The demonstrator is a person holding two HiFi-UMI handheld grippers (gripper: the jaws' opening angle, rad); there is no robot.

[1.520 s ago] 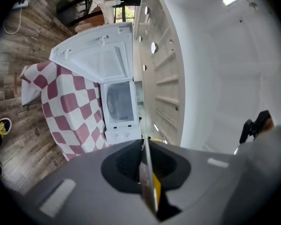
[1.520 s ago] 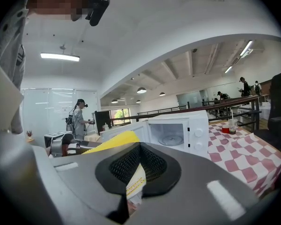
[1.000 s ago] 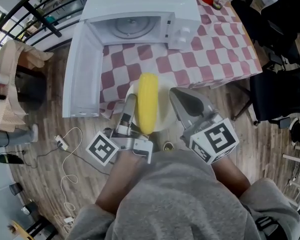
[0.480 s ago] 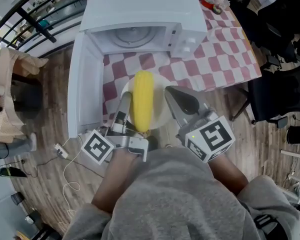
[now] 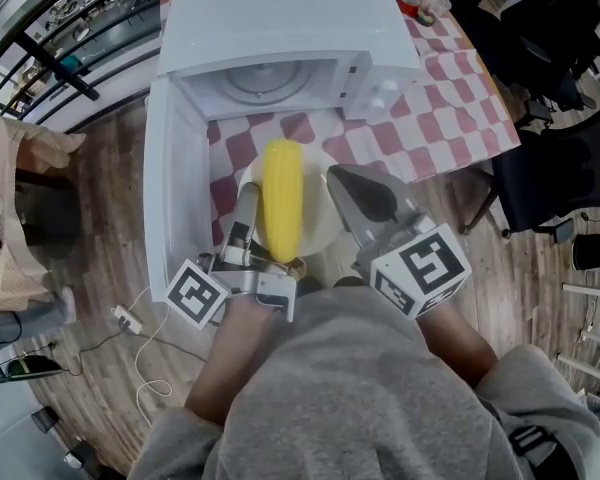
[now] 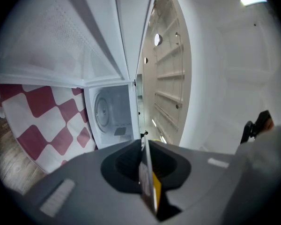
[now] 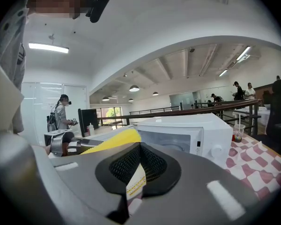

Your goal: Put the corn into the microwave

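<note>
left gripper [image 5: 246, 208] jaws: clamped on plate [image 5: 318, 220] rim | right gripper [image 5: 338, 183] jaws: likewise | corn [image 5: 282, 198]: lying on plate

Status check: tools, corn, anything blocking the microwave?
Left tool, right tool shut on plate rim. Corn on plate, before open microwave. Nothing in the way.

Bright, even indoor light. Ceiling strip lights [image 7: 48, 47] glare in the right gripper view, and the white microwave [image 5: 280, 23] looks almost blown out (barely any shadows). Both gripper views have heavy fisheye bending, black corners, soft blurry foreground.
</note>
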